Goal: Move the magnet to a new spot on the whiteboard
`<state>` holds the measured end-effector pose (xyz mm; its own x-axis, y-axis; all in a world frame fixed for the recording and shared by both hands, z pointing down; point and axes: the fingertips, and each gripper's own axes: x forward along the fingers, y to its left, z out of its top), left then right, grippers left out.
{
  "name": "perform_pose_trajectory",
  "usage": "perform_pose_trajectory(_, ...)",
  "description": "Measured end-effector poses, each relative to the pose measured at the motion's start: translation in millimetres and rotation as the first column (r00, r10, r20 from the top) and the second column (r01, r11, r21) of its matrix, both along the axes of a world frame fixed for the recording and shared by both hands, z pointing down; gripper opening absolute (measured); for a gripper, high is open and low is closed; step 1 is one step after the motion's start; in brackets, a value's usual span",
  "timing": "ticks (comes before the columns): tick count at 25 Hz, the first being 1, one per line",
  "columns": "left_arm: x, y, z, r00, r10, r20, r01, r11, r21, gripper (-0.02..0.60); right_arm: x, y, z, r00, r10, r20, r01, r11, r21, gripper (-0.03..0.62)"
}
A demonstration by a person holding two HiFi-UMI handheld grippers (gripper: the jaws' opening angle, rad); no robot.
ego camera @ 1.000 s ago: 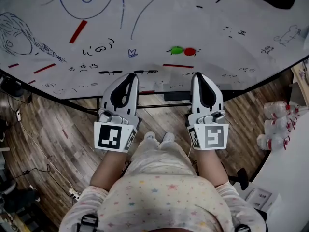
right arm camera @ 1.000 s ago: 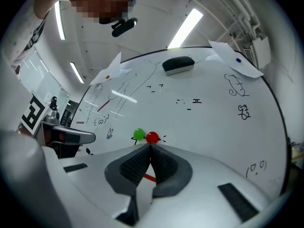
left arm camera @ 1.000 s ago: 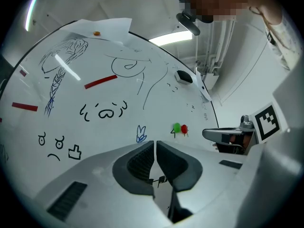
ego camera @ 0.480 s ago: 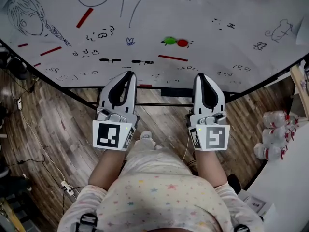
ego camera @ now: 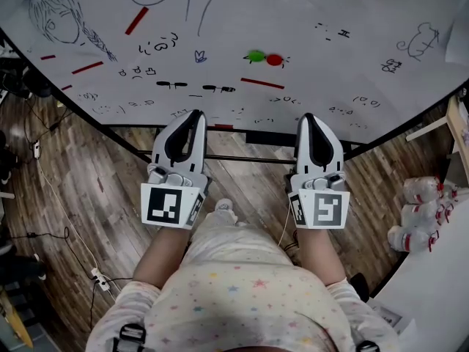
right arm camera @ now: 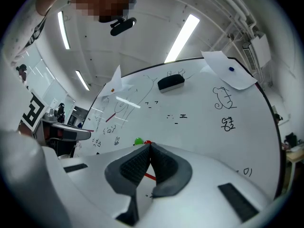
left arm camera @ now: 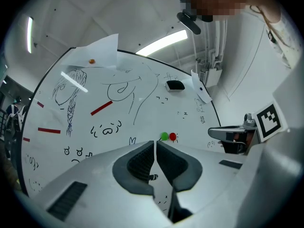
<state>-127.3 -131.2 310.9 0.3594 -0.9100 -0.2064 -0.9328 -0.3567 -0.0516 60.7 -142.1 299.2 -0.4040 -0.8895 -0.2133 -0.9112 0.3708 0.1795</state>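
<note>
A green magnet [ego camera: 255,56] and a red magnet [ego camera: 275,59] sit side by side on the whiteboard [ego camera: 330,72], above a red bar [ego camera: 262,83]. In the left gripper view the green magnet [left arm camera: 164,136] and the red magnet [left arm camera: 173,136] show just above the jaws. In the right gripper view the green magnet [right arm camera: 138,141] peeks over the jaws and the red magnet [right arm camera: 147,142] is mostly hidden. My left gripper [ego camera: 196,113] and right gripper [ego camera: 305,116] are both shut and empty, held below the board's lower edge, apart from the magnets.
The board carries marker drawings, red bar magnets [ego camera: 136,20] and a black eraser [right arm camera: 170,82]. A metal rail [ego camera: 242,158] of the stand runs under the board. Cables [ego camera: 51,218] lie on the wooden floor at left; white bottles [ego camera: 421,215] stand at right.
The view has shifted so the board and magnets sit higher and slightly left in the head view. Both grippers stay shut and keep their pose below the board.
</note>
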Motion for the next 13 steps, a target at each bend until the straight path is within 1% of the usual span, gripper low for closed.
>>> perform_pose_trajectory(7, -0.9, 5.9, -5.0, 1.0, -0.024, 0.012, 0.024, 1.0, 0.012, 0.026, -3.0, 0.3, -4.9, 0.999, -0.033, -0.005, 0.033, 0.999, 0.018, 0.0)
perform_pose_trajectory(13, -1.4, 5.2, 0.6, 1.0, -0.027, 0.009, 0.027, 1.0, -0.003, 0.026, -8.9, 1.3, -1.2, 0.999, -0.043, -0.029, 0.043, 0.999, 0.018, 0.002)
